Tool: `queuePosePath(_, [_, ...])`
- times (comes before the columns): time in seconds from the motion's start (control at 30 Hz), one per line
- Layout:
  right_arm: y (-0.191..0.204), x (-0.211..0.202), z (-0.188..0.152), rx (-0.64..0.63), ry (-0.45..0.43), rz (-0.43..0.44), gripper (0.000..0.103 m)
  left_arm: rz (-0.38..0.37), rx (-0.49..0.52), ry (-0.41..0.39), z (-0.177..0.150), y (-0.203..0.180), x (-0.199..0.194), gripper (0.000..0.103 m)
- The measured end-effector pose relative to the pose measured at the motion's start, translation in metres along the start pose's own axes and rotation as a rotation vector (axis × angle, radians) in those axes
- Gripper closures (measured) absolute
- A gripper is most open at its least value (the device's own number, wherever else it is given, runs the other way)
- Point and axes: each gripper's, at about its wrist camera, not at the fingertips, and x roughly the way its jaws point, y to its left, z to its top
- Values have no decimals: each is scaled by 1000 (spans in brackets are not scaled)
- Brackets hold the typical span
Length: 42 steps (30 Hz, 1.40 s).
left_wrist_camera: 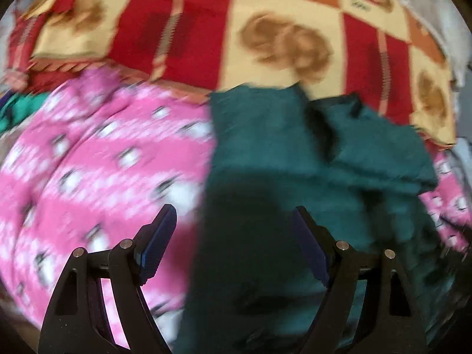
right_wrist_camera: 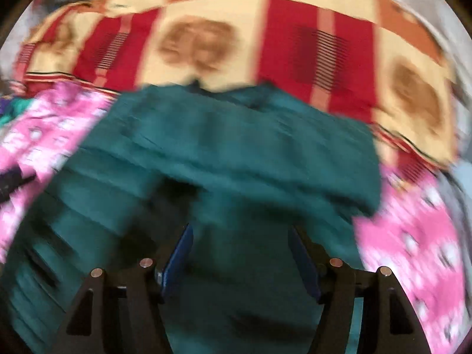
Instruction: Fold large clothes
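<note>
The left hand-held gripper (left_wrist_camera: 233, 221) hangs wide open over the near left edge of the teal garment (left_wrist_camera: 295, 177), gripping nothing; the right hand-held gripper (right_wrist_camera: 240, 240) is likewise spread and empty over its middle. The garment lies rumpled on a pink patterned blanket (left_wrist_camera: 103, 153), a red-and-cream blanket (left_wrist_camera: 265, 29) beyond. Closing low could, I judge, pinch the blanket along with it.

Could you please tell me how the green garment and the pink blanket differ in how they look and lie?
The green garment is plain dark teal; the pink blanket is patterned with white motifs. The garment is bunched with a fold across it; the blanket lies spread out. The garment lies on top, the blanket beneath. Both are soft cloth.
</note>
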Motion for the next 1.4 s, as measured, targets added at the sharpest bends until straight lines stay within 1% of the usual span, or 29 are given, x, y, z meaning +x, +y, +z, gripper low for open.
queuePosePath(0.07, [-22, -2, -18, 63, 25, -16, 39, -64, 23, -19, 19, -22, 8, 22])
queuePosePath(0.1, [-34, -3, -30, 98, 35, -38, 39, -94, 28, -23, 27, -31, 14, 22])
queuePosePath(0.17, [-48, -3, -44, 142, 42, -66, 39, -149, 21, -7, 38, -47, 30, 22])
queuePosePath(0.2, [-58, -1, -49, 181, 57, -61, 39, -156, 18, 1, 43, -52, 36, 22])
queuePosePath(0.23, [-69, -1, -51, 234, 59, -36, 39, -171, 21, 10, 48, -60, 45, 22])
queuePosePath(0.3, [-83, 1, -55, 304, 63, -11, 37, -211, 42, 5, 53, -77, 58, 22])
queuePosePath(0.33, [-87, 5, -56, 323, 77, 3, 33, -224, 53, 3, 55, -81, 62, 22])
queuePosePath(0.37, [-89, 9, -56, 332, 88, 17, 30, -234, 71, 2, 56, -87, 68, 22])
queuePosePath(0.43, [-91, 16, -55, 339, 102, 44, 25, -221, 87, 8, 56, -94, 80, 22])
queuePosePath(0.47, [-92, 18, -54, 341, 102, 50, 24, -227, 84, 17, 57, -95, 87, 23])
queuePosePath(0.53, [-91, 18, -53, 342, 100, 57, 22, -256, 71, 31, 56, -96, 95, 32])
queuePosePath(0.6, [-91, 18, -52, 341, 98, 61, 21, -256, 65, 51, 57, -99, 104, 58])
queuePosePath(0.63, [-92, 20, -52, 344, 102, 65, 20, -247, 59, 57, 56, -100, 107, 73])
queuePosePath(0.7, [-92, 19, -53, 351, 101, 75, 19, -241, 37, 61, 56, -99, 109, 84])
queuePosePath(0.73, [-93, 20, -54, 355, 100, 80, 19, -240, 32, 49, 57, -98, 107, 90])
queuePosePath(0.8, [-93, 20, -54, 357, 102, 84, 18, -229, 37, 7, 60, -97, 95, 91])
queuePosePath(0.87, [-93, 22, -54, 359, 106, 91, 17, -235, 21, -37, 65, -90, 80, 91])
queuePosePath(0.93, [-95, 23, -54, 365, 112, 102, 15, -239, 4, -101, 71, -78, 59, 91])
queuePosePath(1.0, [-95, 24, -55, 369, 116, 108, 14, -220, -15, -157, 74, -61, 41, 91])
queuePosePath(1.07, [-96, 24, -55, 374, 119, 113, 13, -203, -47, -180, 75, -41, 33, 91])
queuePosePath(1.17, [-96, 25, -55, 378, 121, 117, 12, -184, -89, -163, 72, -16, 33, 91])
queuePosePath(1.2, [-96, 25, -55, 377, 122, 115, 11, -169, -95, -143, 69, -10, 37, 91])
queuePosePath(1.27, [-95, 25, -55, 376, 125, 112, 11, -158, -103, -68, 62, -2, 50, 89])
queuePosePath(1.33, [-95, 26, -54, 372, 130, 105, 11, -117, -118, 0, 56, 4, 63, 88])
queuePosePath(1.37, [-94, 25, -54, 369, 136, 101, 11, -107, -123, 10, 55, 8, 64, 88])
queuePosePath(1.4, [-95, 24, -53, 369, 142, 100, 11, -90, -131, -2, 56, 11, 61, 87])
